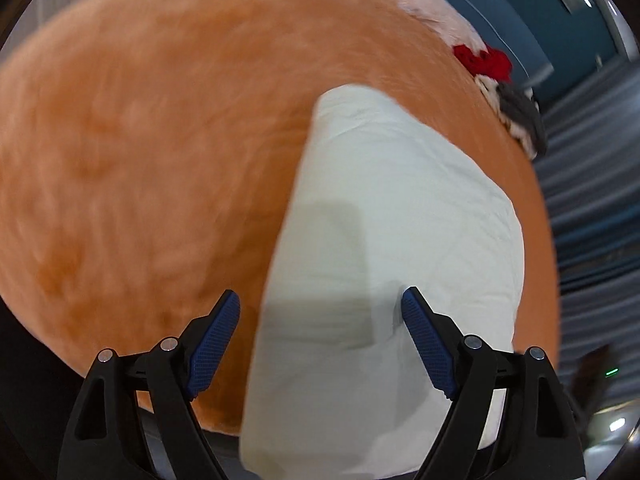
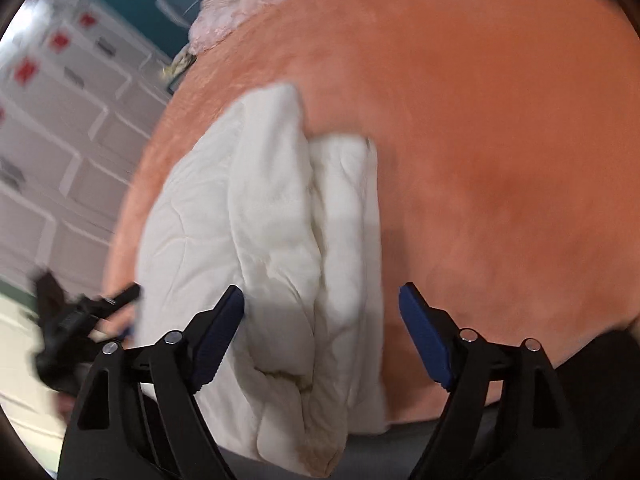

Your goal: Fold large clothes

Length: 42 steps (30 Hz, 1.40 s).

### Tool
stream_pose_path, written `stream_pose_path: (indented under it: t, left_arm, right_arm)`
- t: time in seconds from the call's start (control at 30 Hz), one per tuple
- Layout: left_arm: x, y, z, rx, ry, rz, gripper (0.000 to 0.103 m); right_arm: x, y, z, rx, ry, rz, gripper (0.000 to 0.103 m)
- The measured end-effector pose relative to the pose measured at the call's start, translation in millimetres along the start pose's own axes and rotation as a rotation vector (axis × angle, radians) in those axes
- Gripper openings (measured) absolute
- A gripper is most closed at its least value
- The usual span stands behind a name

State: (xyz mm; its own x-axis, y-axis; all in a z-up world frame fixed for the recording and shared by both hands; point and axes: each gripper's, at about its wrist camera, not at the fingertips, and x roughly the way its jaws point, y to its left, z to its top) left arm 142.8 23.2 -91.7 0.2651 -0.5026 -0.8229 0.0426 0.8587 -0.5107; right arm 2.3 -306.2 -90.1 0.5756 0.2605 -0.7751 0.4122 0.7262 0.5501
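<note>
A white garment (image 1: 380, 264) lies folded into a thick bundle on an orange fuzzy blanket (image 1: 160, 152). My left gripper (image 1: 320, 300) hovers over its near end, jaws wide open and empty. In the right wrist view the same white bundle (image 2: 264, 240) shows stacked folds, lying on the orange blanket (image 2: 500, 140). My right gripper (image 2: 320, 296) is open and empty above the bundle's near end. The left gripper (image 2: 80, 320) shows blurred at the left edge of that view.
A pink fluffy cloth (image 2: 248, 4) and a red item (image 1: 484, 60) lie at the blanket's far edge, beside a grey and white patterned cloth (image 1: 516, 116). White storage drawers (image 2: 60, 120) stand to the left. A teal wall (image 1: 540, 24) is behind.
</note>
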Motion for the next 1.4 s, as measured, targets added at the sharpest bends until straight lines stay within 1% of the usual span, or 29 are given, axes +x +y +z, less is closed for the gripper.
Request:
stream_pose_path:
  t: [0.07, 0.13, 0.17, 0.2, 0.23, 0.27, 0.3, 0.37, 0.4, 0.43, 0.47, 0.53, 0.57, 0.6, 0.67, 0.7, 0.73, 0.83, 0.93, 1.03, 1.1, 1.17, 1.27, 1.4]
  left_arm:
    - [8.3, 10.8, -2.7, -0.048, 0.041, -0.071, 0.083]
    - [13.9, 12.7, -5.0, -0.071, 0.061, -0.111, 0.086]
    - [16.8, 12.2, -5.7, -0.074, 0.07, -0.128, 0.087]
    - [21.9, 11.1, -7.5, -0.077, 0.085, -0.154, 0.087]
    - [26.9, 10.4, -8.7, -0.081, 0.097, -0.174, 0.092]
    - [30.3, 10.3, -8.8, -0.085, 0.107, -0.179, 0.096]
    - [34.8, 9.2, -9.1, -0.092, 0.113, -0.191, 0.098]
    - [39.4, 5.7, -8.6, -0.089, 0.111, -0.192, 0.098]
    - [40.6, 1.5, -7.9, -0.08, 0.107, -0.184, 0.098]
    - [40.3, -2.4, -6.7, -0.073, 0.105, -0.174, 0.098]
    - [39.3, -7.1, -5.9, -0.061, 0.101, -0.161, 0.098]
    - [31.1, -23.3, -6.5, 0.0, 0.066, -0.133, 0.095]
    - [27.4, -30.0, -7.1, 0.036, 0.049, -0.12, 0.09]
    - [19.2, -41.7, -9.6, 0.102, 0.012, -0.103, 0.088]
    - [1.8, -65.9, -15.0, 0.242, -0.061, -0.074, 0.081]
    - [-4.8, -73.1, -15.0, 0.28, -0.086, -0.075, 0.08]
    - [-11.2, -79.8, -13.9, 0.305, -0.105, -0.082, 0.078]
    - [-31.8, -96.8, -4.7, 0.342, -0.168, -0.119, 0.076]
    - [-52.8, -114.7, 7.5, 0.394, -0.251, -0.142, 0.075]
    - [-70.1, -134.9, 30.3, 0.443, -0.337, -0.165, 0.075]
    - [-78.3, -142.0, 46.1, 0.466, -0.375, -0.179, 0.075]
    - [-83.4, -147.3, 64.0, 0.492, -0.419, -0.188, 0.075]
    - [-75.6, -154.7, 94.3, 0.518, -0.471, -0.192, 0.075]
    - [-53.0, -151.0, 131.7, 0.514, -0.479, -0.193, 0.075]
  right_arm:
    - [10.7, -12.1, -2.2, 0.073, 0.036, 0.076, 0.082]
    - [21.1, -18.8, -4.3, 0.123, 0.059, 0.135, 0.086]
    - [25.1, -18.7, -5.5, 0.134, 0.067, 0.152, 0.087]
    - [29.5, -18.8, -6.5, 0.147, 0.074, 0.169, 0.09]
    - [32.5, -18.6, -6.5, 0.152, 0.07, 0.174, 0.091]
    - [35.3, -17.6, -5.8, 0.15, 0.07, 0.176, 0.091]
    - [37.2, -17.7, -4.9, 0.151, 0.071, 0.178, 0.091]
    - [42.2, -19.1, -3.9, 0.162, 0.077, 0.186, 0.091]
    - [44.3, -19.5, -2.9, 0.166, 0.08, 0.188, 0.091]
    - [43.4, -20.2, -3.5, 0.162, 0.078, 0.184, 0.083]
    - [42.1, -16.6, -2.9, 0.142, 0.071, 0.175, 0.078]
    - [28.9, -10.0, -7.7, 0.073, 0.044, 0.147, 0.049]
    - [24.5, -2.9, -7.1, 0.035, 0.03, 0.126, 0.044]
    - [16.8, 5.5, -5.6, -0.009, 0.012, 0.1, 0.037]
    - [1.6, 20.2, -1.7, -0.078, -0.026, 0.061, 0.033]
    - [-2.7, 25.6, -0.8, -0.099, -0.041, 0.048, 0.032]
    - [-12.6, 34.8, 3.1, -0.134, -0.075, 0.03, 0.031]
    - [-30.5, 53.1, 12.0, -0.184, -0.146, 0.024, 0.031]
    - [-47.1, 76.1, 28.4, -0.259, -0.226, 0.013, 0.031]
    - [-58.6, 96.5, 54.9, -0.31, -0.292, 0.034, 0.031]
    - [-61.8, 106.4, 76.1, -0.329, -0.328, 0.052, 0.031]
    - [-59.1, 117.3, 94.4, -0.353, -0.362, 0.057, 0.031]
    - [-42.5, 132.5, 123.7, -0.382, -0.396, 0.069, 0.031]
    - [0.7, 142.7, 158.4, -0.378, -0.385, 0.082, 0.031]
